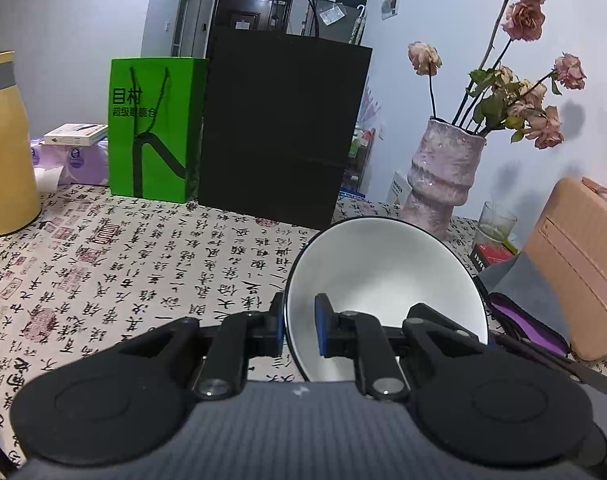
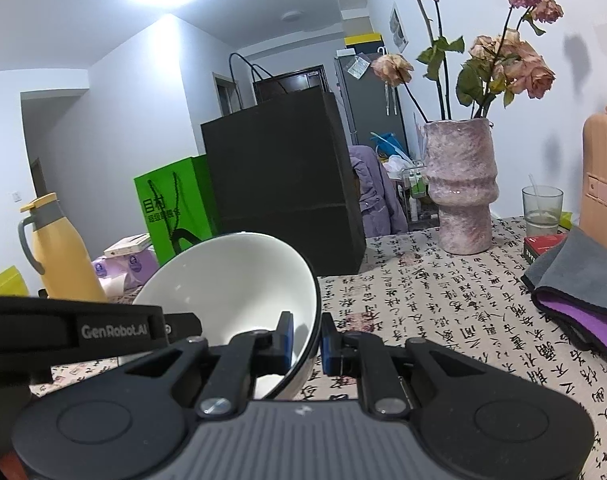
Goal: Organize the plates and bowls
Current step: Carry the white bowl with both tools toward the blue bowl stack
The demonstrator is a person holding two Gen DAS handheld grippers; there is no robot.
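A white bowl [image 1: 383, 272] with a thin dark rim hangs tilted above the calligraphy tablecloth [image 1: 143, 260], its opening facing the camera. My left gripper [image 1: 299, 324] is shut on the bowl's left rim, one blue pad inside and one outside. In the right wrist view my right gripper [image 2: 307, 340] is shut the same way on the right rim of a white bowl [image 2: 231, 280]. The left gripper's black housing [image 2: 71, 330] shows at that bowl's left side. It looks like one bowl held from both sides, but I cannot tell for sure.
At the back stand a black paper bag [image 1: 283, 128], a green paper bag [image 1: 155, 128], a yellow flask [image 1: 3, 140] and a pink vase of dried roses [image 1: 443, 176]. On the right are a glass [image 2: 541, 210], a grey-purple cloth [image 2: 575, 280] and a tan case [image 1: 579, 264].
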